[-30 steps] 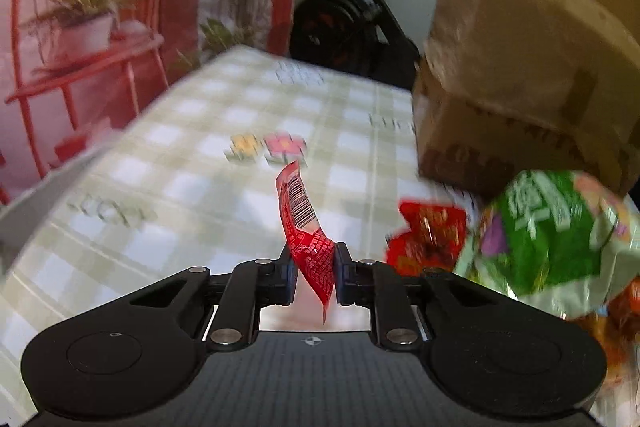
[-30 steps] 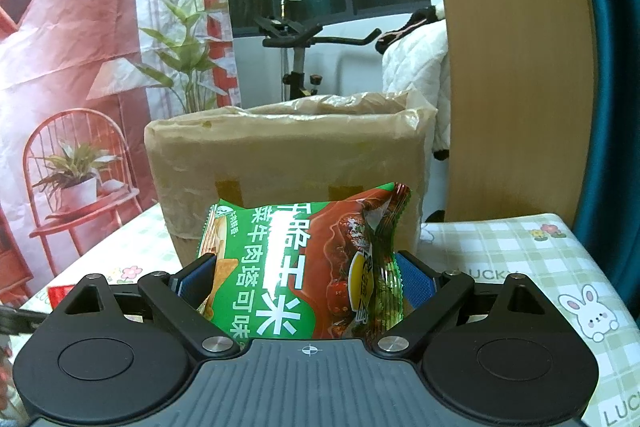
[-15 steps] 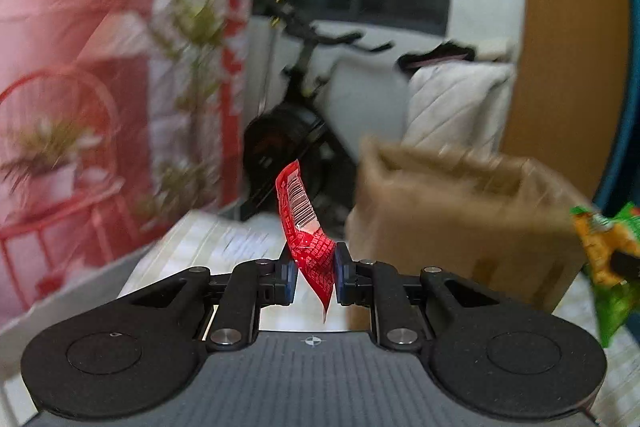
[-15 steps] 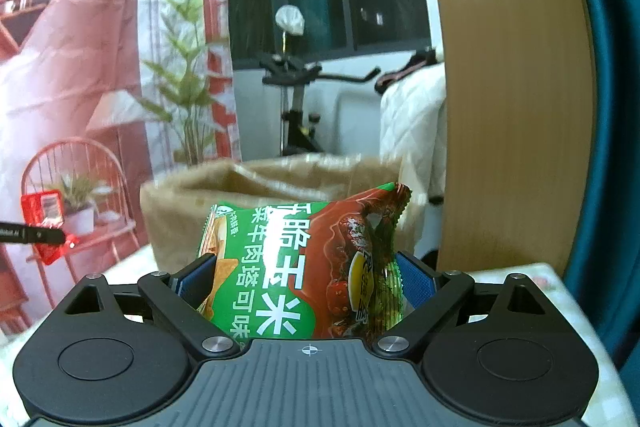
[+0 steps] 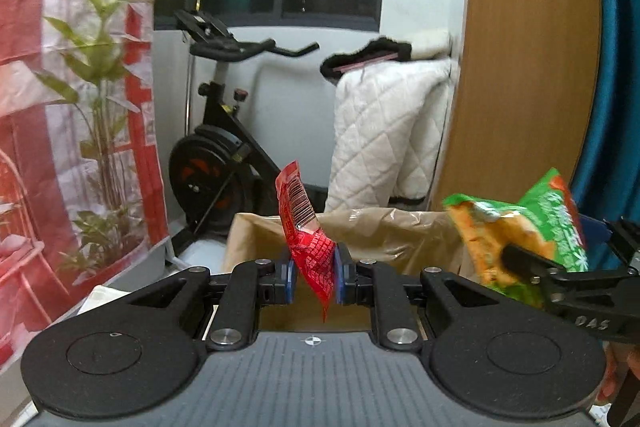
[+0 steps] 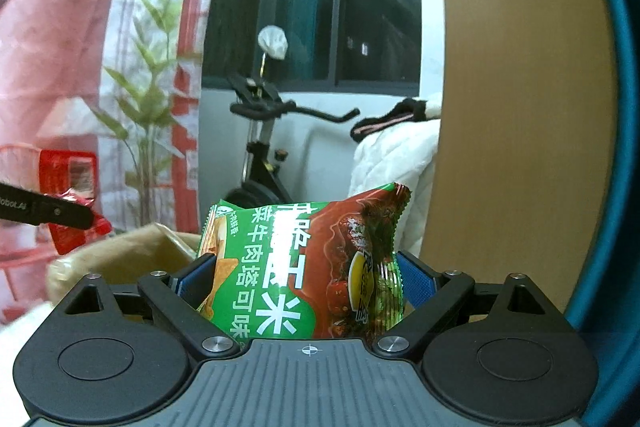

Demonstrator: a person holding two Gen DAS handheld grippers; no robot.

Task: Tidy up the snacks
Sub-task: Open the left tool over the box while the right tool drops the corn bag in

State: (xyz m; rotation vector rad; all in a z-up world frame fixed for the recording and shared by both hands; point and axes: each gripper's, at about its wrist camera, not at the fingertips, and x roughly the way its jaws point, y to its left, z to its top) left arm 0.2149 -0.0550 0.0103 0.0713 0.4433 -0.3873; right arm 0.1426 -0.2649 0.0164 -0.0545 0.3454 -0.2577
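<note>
Red sachet (image 5: pixel 310 247) pinched in left gripper (image 5: pixel 314 277), above cardboard box (image 5: pixel 360 227) near rim. Right gripper (image 6: pixel 306 285) clamps green chip bag (image 6: pixel 308 267) beside box. Step: depositing. Next: lower over opening, release.

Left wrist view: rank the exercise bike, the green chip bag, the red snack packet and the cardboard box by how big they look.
1. exercise bike, though it stands farther back
2. cardboard box, partly hidden, so only roughly placed
3. green chip bag, near the camera and inflated by that
4. red snack packet, clearly smallest
</note>
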